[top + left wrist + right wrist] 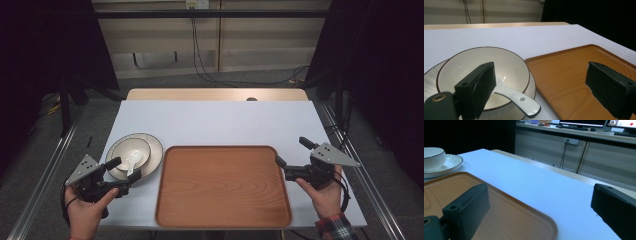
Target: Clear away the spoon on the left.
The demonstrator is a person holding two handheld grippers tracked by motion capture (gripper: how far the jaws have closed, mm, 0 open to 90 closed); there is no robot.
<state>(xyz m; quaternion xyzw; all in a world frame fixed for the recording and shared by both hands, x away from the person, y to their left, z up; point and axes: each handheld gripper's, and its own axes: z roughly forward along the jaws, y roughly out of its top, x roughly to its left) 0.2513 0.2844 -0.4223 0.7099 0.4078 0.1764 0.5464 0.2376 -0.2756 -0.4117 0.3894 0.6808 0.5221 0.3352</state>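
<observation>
A white bowl (131, 151) with a dark rim sits on a ribbed white plate (154, 150) at the table's left. A white spoon (134, 161) lies in the bowl, its handle (524, 101) pointing over the near rim. A bare wooden tray (223, 185) lies at the middle front. My left gripper (124, 170) is open just in front of the plate, its jaws straddling the bowl's near edge and the tray's corner (534, 62). My right gripper (292, 152) stands open at the tray's right edge, nothing between its jaws. The bowl (432, 156) and plate (449, 162) also appear far left in the right gripper view.
The white table (215, 120) stretches back beyond the tray, with a wooden strip (215, 94) at its far edge. Metal rails (45, 175) run along both sides. Cables (210, 75) lie on the floor behind, below a wall cabinet.
</observation>
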